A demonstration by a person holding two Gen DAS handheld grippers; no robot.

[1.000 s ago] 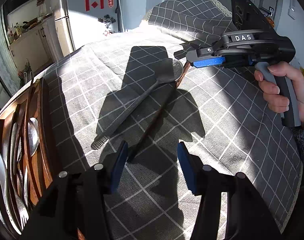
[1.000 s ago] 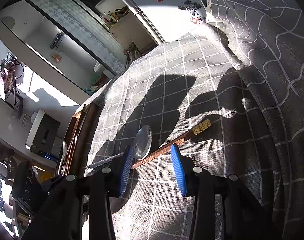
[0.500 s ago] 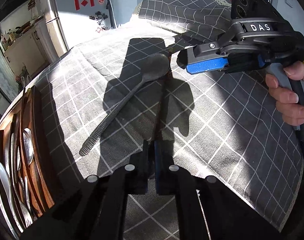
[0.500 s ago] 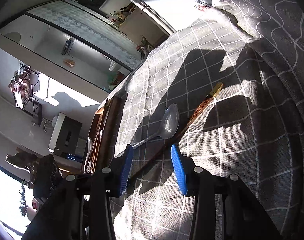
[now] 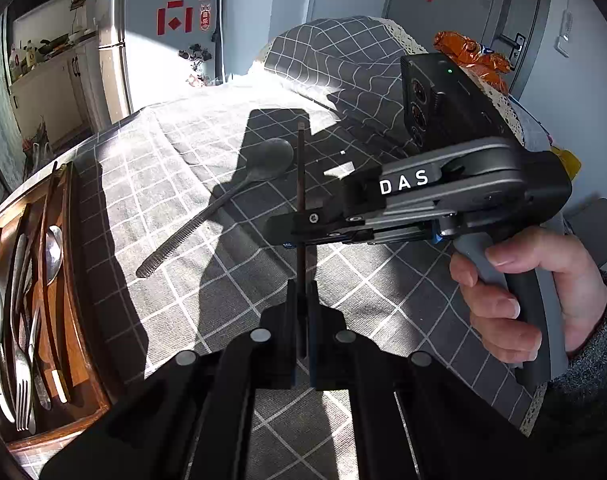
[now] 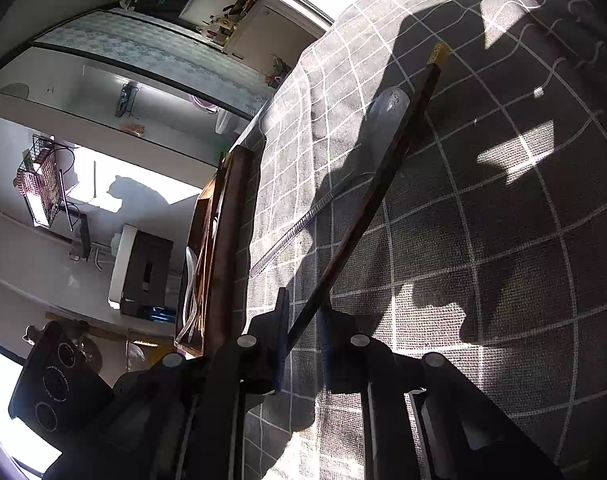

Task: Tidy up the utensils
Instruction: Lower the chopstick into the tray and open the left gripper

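Checked tablecloth [image 5: 175, 168], chopstick [image 5: 301, 184] clamped between left jaws

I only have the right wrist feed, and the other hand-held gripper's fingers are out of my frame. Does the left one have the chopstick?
Observer: Yes. The left hand-held gripper is shut on the chopstick, at the end opposite the pale tip.
Operator: Where do I sit relative to that grip?
Observer: The right hand-held gripper crosses the chopstick just beyond the left one's fingers, on the side towards the loose spoon.
Operator: What's in the tray? I see it edge-on.
Observer: The wooden tray has long compartments. A tray spoon and a fork lie in them, and what looks like a dark stick lies nearest the cloth.
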